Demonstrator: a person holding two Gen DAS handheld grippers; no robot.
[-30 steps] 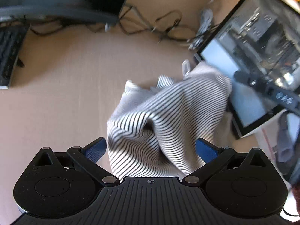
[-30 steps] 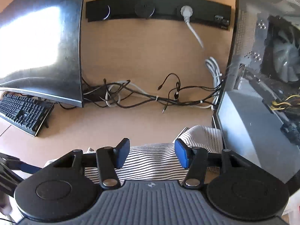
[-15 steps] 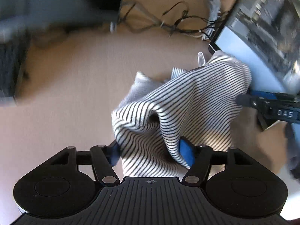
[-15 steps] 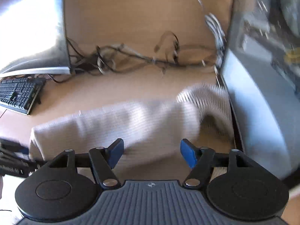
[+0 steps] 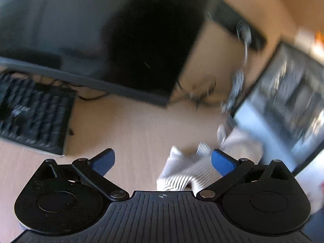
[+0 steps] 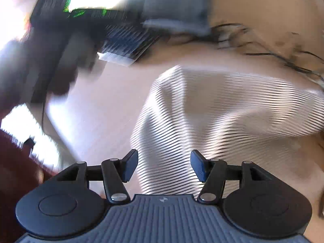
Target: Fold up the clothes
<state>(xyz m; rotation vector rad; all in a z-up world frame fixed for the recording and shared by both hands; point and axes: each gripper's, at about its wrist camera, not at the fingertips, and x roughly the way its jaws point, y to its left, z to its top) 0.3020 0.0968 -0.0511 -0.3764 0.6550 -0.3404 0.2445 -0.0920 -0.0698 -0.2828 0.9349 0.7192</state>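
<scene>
I am holding my left claw point(image 5: 163, 160) above the desk point(image 5: 125, 133), its jaws opening and standing wide with nothing gripped. The shirt point(image 5: 190, 172), white with dark stripes, is lying crumpled on the desk below and beyond this claw. Its near edge is showing in the gap toward the right-hand blue pad point(image 5: 222, 162), but I cannot tell whether it is touching that pad; the other pad is standing clear over bare desk. In this view a keyboard point(image 5: 34, 119) is lying at the left, a dark monitor point(image 5: 101, 40) is standing behind it, and a glass-sided computer case point(image 5: 287, 109) is standing at the right, just beside the shirt. The picture is blurring.

I am pointing my right claw point(image 6: 164, 166) down at the shirt point(image 6: 222, 109). Its jaws are closing and standing about half apart. Striped cloth is showing in the gap between the pads, which are not pressing on it. In this view the shirt is lying in a rumpled mound across the middle and right of the desk point(image 6: 97, 109). Tangled cables point(image 6: 263, 46) are lying behind it. The keyboard point(image 6: 127, 42) is showing at upper left, heavily blurred.
</scene>
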